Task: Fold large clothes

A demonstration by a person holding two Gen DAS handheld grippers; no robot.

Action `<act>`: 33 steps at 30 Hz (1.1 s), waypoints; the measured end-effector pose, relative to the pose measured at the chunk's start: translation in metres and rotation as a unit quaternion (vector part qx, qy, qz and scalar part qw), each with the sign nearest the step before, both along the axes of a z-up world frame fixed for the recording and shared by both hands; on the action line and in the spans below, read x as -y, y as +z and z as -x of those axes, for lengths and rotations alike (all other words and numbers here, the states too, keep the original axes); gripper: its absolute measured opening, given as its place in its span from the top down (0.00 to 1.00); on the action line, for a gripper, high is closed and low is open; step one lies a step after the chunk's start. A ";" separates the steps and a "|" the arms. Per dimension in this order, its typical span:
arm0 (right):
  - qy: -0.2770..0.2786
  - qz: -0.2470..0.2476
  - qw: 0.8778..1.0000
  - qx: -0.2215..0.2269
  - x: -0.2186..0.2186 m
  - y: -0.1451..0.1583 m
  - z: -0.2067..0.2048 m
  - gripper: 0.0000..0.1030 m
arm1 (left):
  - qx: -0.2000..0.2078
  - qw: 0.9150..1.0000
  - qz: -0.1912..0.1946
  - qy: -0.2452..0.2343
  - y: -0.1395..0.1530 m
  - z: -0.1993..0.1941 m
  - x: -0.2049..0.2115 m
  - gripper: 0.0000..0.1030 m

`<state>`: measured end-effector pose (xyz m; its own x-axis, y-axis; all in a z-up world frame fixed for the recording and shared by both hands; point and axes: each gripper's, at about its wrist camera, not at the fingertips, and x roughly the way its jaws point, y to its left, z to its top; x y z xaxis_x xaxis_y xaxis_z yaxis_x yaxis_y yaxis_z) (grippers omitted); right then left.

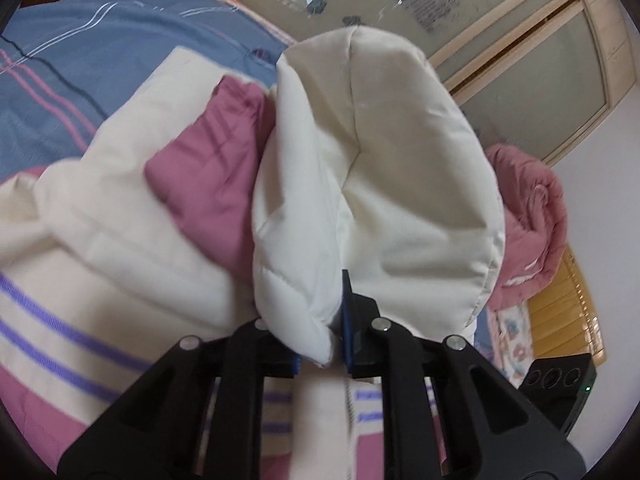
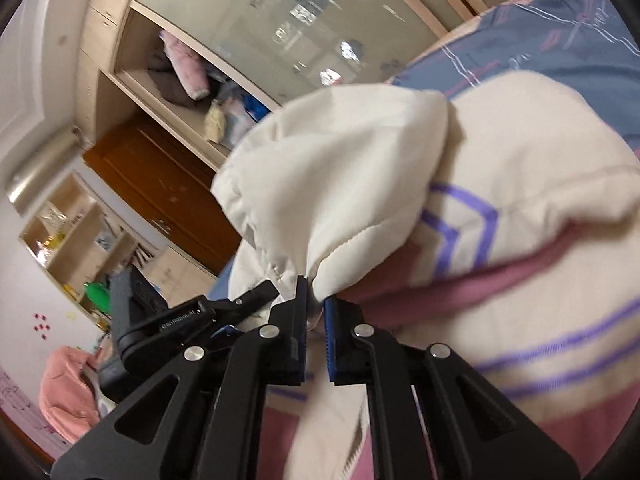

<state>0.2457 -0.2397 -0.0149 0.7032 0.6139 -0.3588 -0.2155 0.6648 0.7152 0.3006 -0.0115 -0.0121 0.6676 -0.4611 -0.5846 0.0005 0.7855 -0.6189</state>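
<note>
Blue bedsheet with pink and white stripes [image 1: 60,68] covers the bed, filling the far left of the left wrist view and the upper right of the right wrist view; pale wood wardrobe with frosted patterned glass doors [image 2: 280,20] stands behind it, one open shelf stuffed with pillows and bags; brown wooden door [image 2: 160,184] below that shelf; crumpled pink quilt [image 1: 528,224] heaped at the right of the left view, partly blocked by the garment; large cream padded jacket with pink panels and purple stripes [image 1: 120,240] lies bunched on the bed, its puffy cream sleeve or hood section lifted in front of both cameras and hiding much of the room; left gripper [image 1: 320,344] has its jaws narrow, clamped on a cream fold of the jacket; right gripper [image 2: 316,320] jaws narrow, pinching a gathered cream edge at the tips; the left gripper also shows at left in the right view, just beside the right one; jacket's overall shape hard to make out; lower edges blurred.
</note>
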 end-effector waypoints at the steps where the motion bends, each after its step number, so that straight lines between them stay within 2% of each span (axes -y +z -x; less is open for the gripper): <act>1: -0.002 0.002 1.000 -0.006 0.000 -0.003 0.000 0.93 | -0.003 1.000 -0.007 -0.002 -0.001 0.000 0.002 0.86; 10: -0.013 -0.006 0.997 -0.077 0.012 -0.040 -0.013 0.93 | -0.029 0.996 -0.085 -0.030 -0.026 -0.001 0.024 0.83; 12: -0.016 -0.004 0.996 -0.084 0.012 -0.042 -0.016 0.93 | -0.028 0.995 -0.091 -0.037 -0.031 -0.004 0.026 0.82; 13: -0.018 0.000 0.996 -0.083 0.012 -0.043 -0.016 0.93 | -0.023 0.994 -0.092 -0.045 -0.032 -0.002 0.026 0.75; 14: -0.018 0.001 0.997 -0.081 0.013 -0.042 -0.016 0.93 | -0.013 0.994 -0.086 -0.061 -0.030 -0.001 0.028 0.54; 15: -0.015 -0.002 0.997 -0.082 0.013 -0.042 -0.016 0.90 | 0.004 0.994 -0.076 -0.080 -0.024 0.003 0.030 0.40; 16: -0.014 -0.003 0.996 -0.084 0.013 -0.042 -0.016 0.79 | 0.018 0.993 -0.077 -0.088 -0.018 0.009 0.032 0.10; 17: -0.021 -0.007 0.996 -0.087 0.016 -0.041 -0.015 0.73 | 0.044 0.990 -0.091 -0.093 -0.008 0.019 0.034 0.02; 19: -0.027 -0.016 0.995 -0.090 0.021 -0.038 -0.013 0.44 | 0.081 0.983 -0.111 -0.124 0.013 0.034 0.041 0.02; 20: -0.031 -0.016 0.995 -0.090 0.022 -0.034 -0.011 0.41 | 0.089 0.980 -0.114 -0.139 0.024 0.038 0.042 0.02; 21: -0.038 -0.012 0.995 -0.091 0.022 -0.034 -0.007 0.34 | 0.113 0.977 -0.104 -0.145 0.043 0.042 0.040 0.02; 23: -0.046 -0.013 0.995 -0.089 0.023 -0.030 -0.003 0.23 | 0.161 0.974 -0.093 -0.133 0.076 0.046 0.035 0.02; 24: -0.057 -0.013 0.994 -0.090 0.026 -0.026 0.001 0.16 | 0.192 0.969 -0.091 -0.122 0.102 0.044 0.033 0.02; 26: -0.073 -0.013 0.994 -0.086 0.030 -0.023 0.006 0.13 | 0.227 0.964 -0.108 -0.091 0.133 0.031 0.031 0.02; 29: -0.122 -0.003 0.991 -0.060 0.043 -0.012 0.016 0.13 | 0.247 0.951 -0.187 -0.008 0.164 -0.013 0.036 0.02; 30: -0.136 0.007 0.989 -0.048 0.045 -0.008 0.017 0.13 | 0.248 0.946 -0.210 0.016 0.169 -0.041 0.040 0.02; 31: -0.142 0.014 0.989 -0.041 0.048 -0.007 0.018 0.13 | 0.242 0.944 -0.223 0.025 0.168 -0.059 0.045 0.02; 33: -0.152 0.037 0.987 -0.027 0.050 -0.004 0.018 0.13 | 0.178 0.947 -0.266 0.030 0.148 -0.117 0.057 0.03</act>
<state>0.2277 -0.2900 -0.0193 0.8298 0.3478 -0.4364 0.0391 0.7439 0.6672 0.4173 -0.0684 0.1364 0.8817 -0.1195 -0.4564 0.0806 0.9913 -0.1038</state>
